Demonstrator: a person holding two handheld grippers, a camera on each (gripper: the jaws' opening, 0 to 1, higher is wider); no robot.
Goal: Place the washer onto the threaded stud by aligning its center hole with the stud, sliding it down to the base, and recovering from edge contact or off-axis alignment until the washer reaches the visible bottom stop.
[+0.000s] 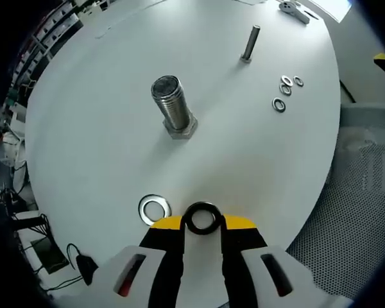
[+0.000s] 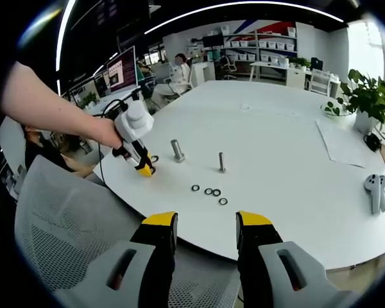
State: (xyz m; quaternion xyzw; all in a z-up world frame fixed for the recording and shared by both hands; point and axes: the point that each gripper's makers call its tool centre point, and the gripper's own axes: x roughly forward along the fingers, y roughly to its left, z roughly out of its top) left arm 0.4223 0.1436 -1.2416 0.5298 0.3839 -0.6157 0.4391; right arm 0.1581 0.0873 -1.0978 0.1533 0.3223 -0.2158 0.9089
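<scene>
Steel washer [image 1: 201, 218] is pinched in my left gripper [image 1: 201, 226] fingers, well short of the big threaded stud [image 1: 172, 107] on the bench [image 1: 102, 147], so alignment and slide-down remain, while my right gripper [image 2: 205, 226] hangs open, empty.

White table [image 1: 102, 128] bears two studs [image 1: 173, 106], loose washers [image 1: 154, 208] (paper, perhaps).

white round table [image 2: 289, 147], mesh chair [image 2: 64, 231], potted plant [image 2: 370, 96] (window side), shelving [image 2: 273, 40]
</scene>
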